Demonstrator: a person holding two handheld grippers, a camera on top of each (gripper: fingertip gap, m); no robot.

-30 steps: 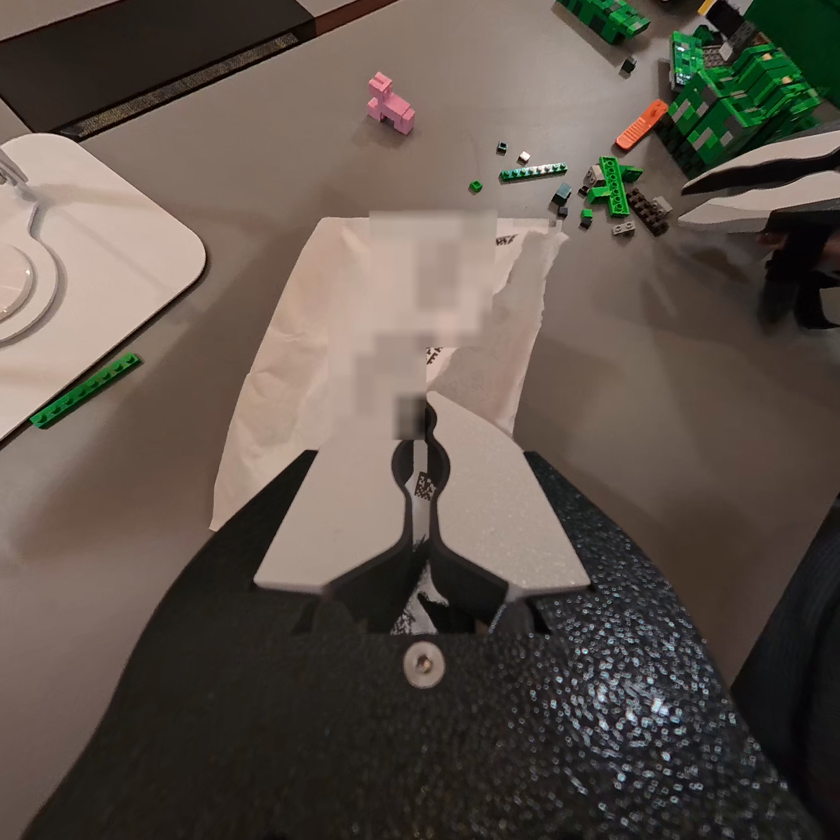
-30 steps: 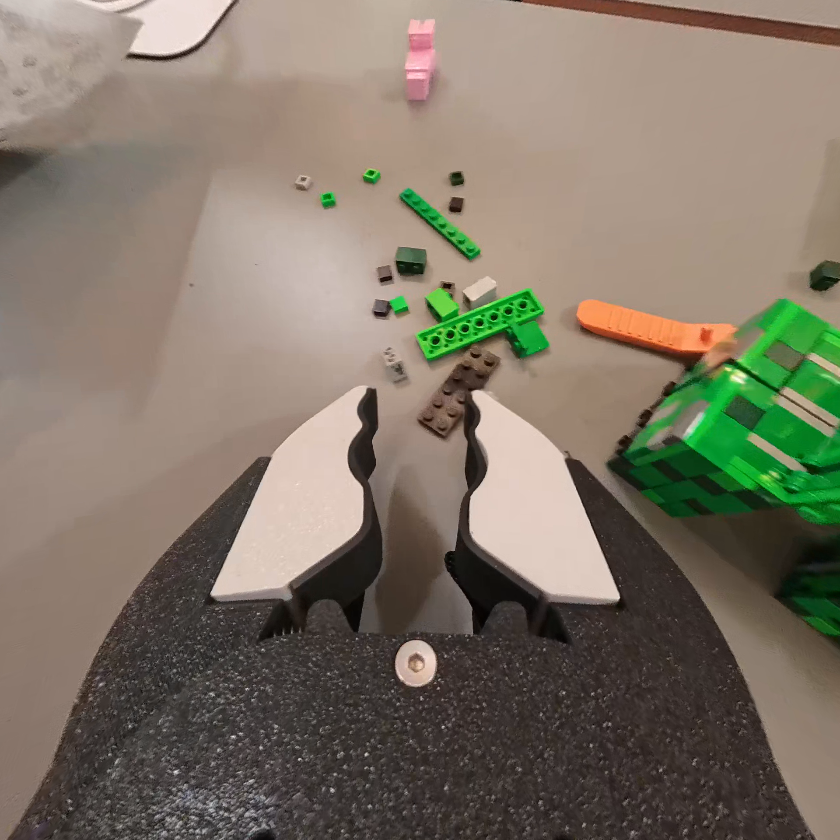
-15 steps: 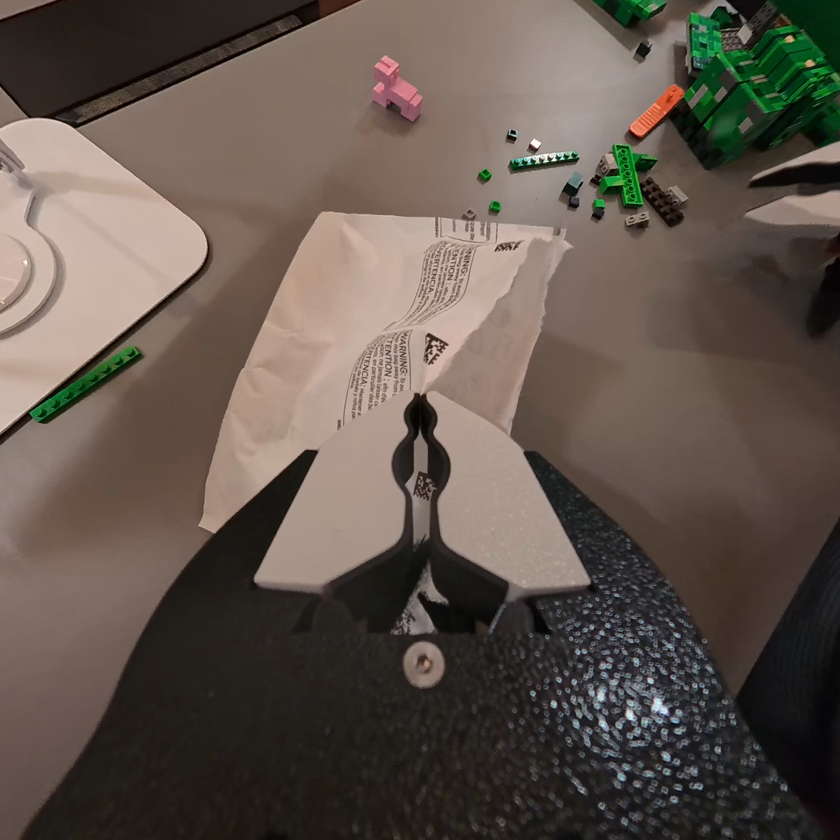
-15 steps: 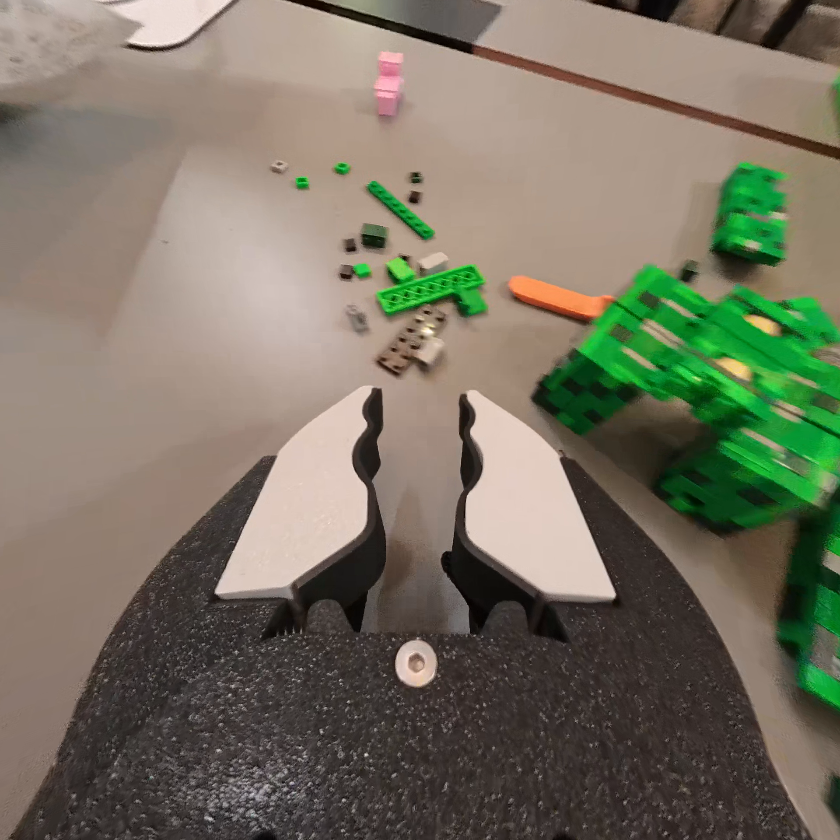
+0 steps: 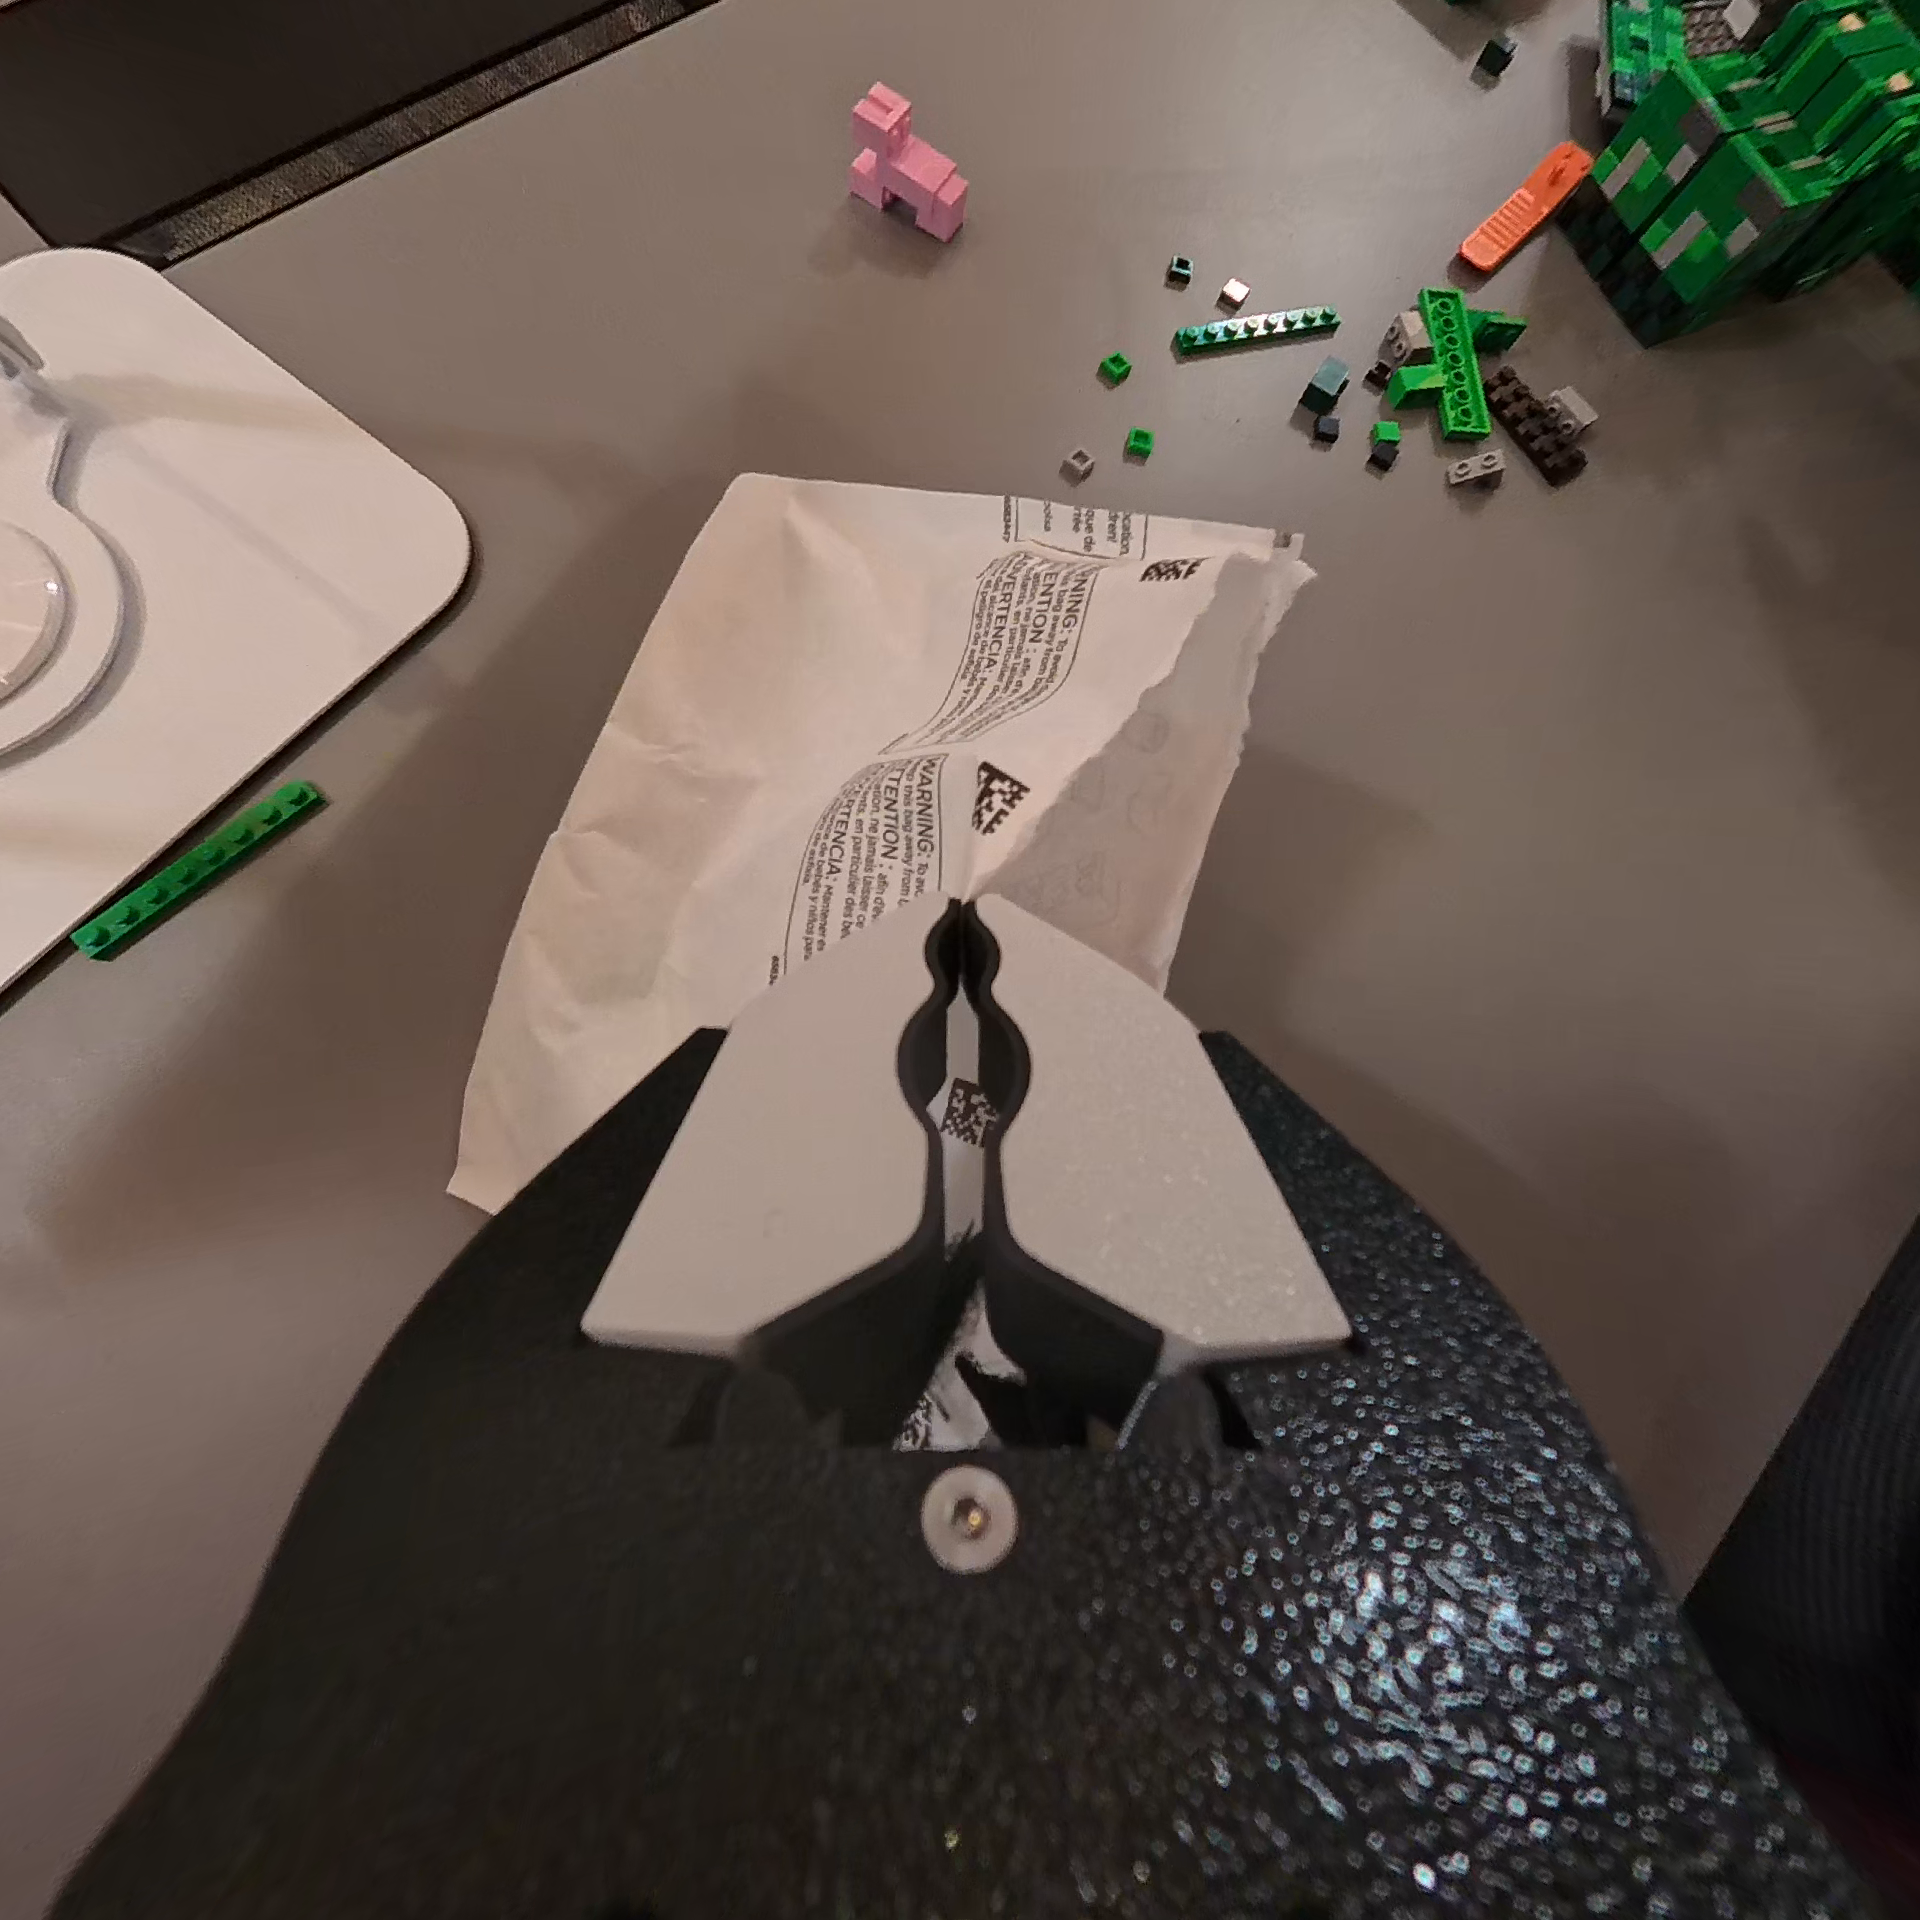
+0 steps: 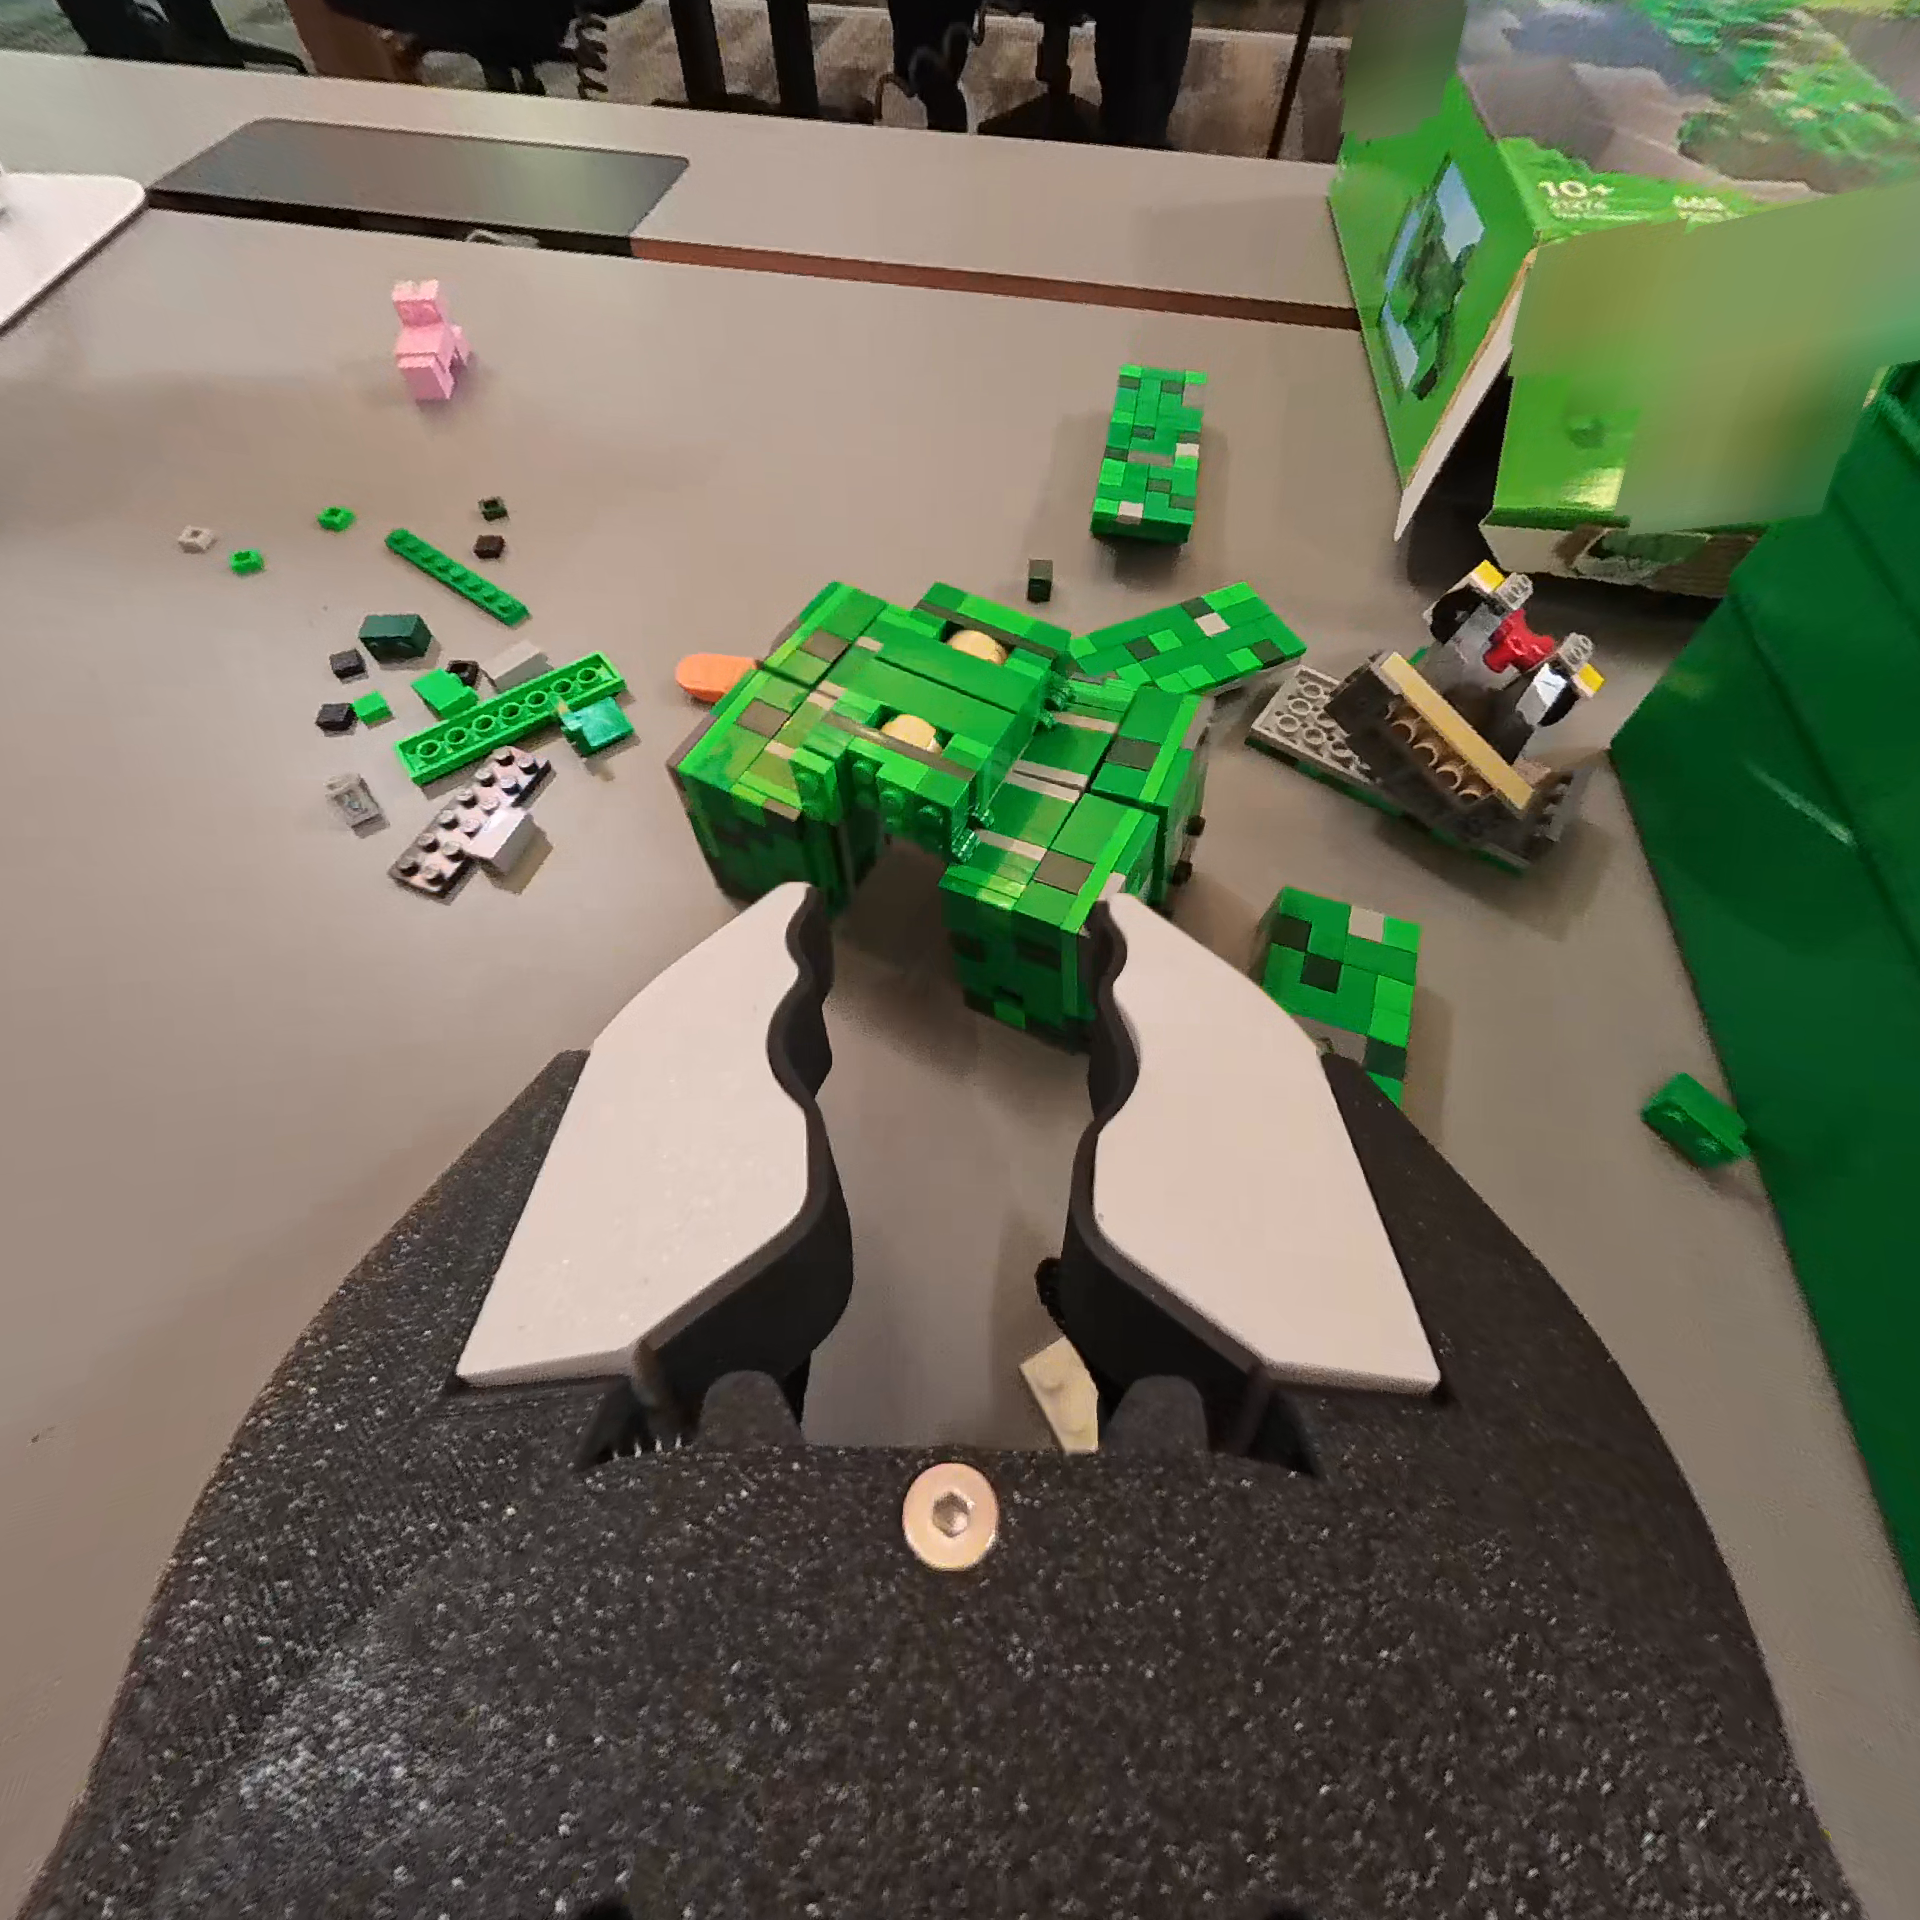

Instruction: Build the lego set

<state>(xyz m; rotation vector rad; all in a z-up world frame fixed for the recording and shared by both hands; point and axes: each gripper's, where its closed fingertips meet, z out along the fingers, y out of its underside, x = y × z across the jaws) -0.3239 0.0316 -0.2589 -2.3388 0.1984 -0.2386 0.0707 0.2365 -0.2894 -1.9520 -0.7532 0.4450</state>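
My left gripper point(image 5: 961, 909) is shut on a torn white paper bag point(image 5: 831, 727) with printed text, held above the grey table. My right gripper point(image 6: 956, 914) is open and empty, just in front of a large green block build point(image 6: 935, 748) lying on the table. The same build shows at the top right of the left wrist view point(image 5: 1745, 177). Loose small pieces point(image 6: 468, 707) lie to the left of the build: a green holed beam point(image 6: 509, 717), a dark studded plate point(image 6: 468, 821), a thin green plate point(image 6: 457, 577). A pink pig figure point(image 6: 426, 338) stands farther back.
An orange brick separator point(image 5: 1517, 208) lies by the build. Green sub-builds point(image 6: 1148, 452), point(image 6: 1340, 977), a grey and black assembly point(image 6: 1455, 748), the green set box point(image 6: 1621, 260) and a green bin point(image 6: 1818, 883) stand at right. A white stand base point(image 5: 208, 540) and a long green plate point(image 5: 197, 873) are at left. The left gripper is farther from the dark studded plate point(image 6: 468, 821), some 30 centimetres, than the right, some 12 centimetres. The left camera catches it too, in the left wrist view point(image 5: 1557, 412). The pink pig figure point(image 6: 426, 338) sits 30 centimetres or so from the ends of my left fingers. Seen from the left wrist view point(image 5: 921, 156) as well.
My right gripper has swung right, from over the loose pieces to face the green build, and opened a little wider. My left gripper keeps hold of the bag and has pulled back slightly.
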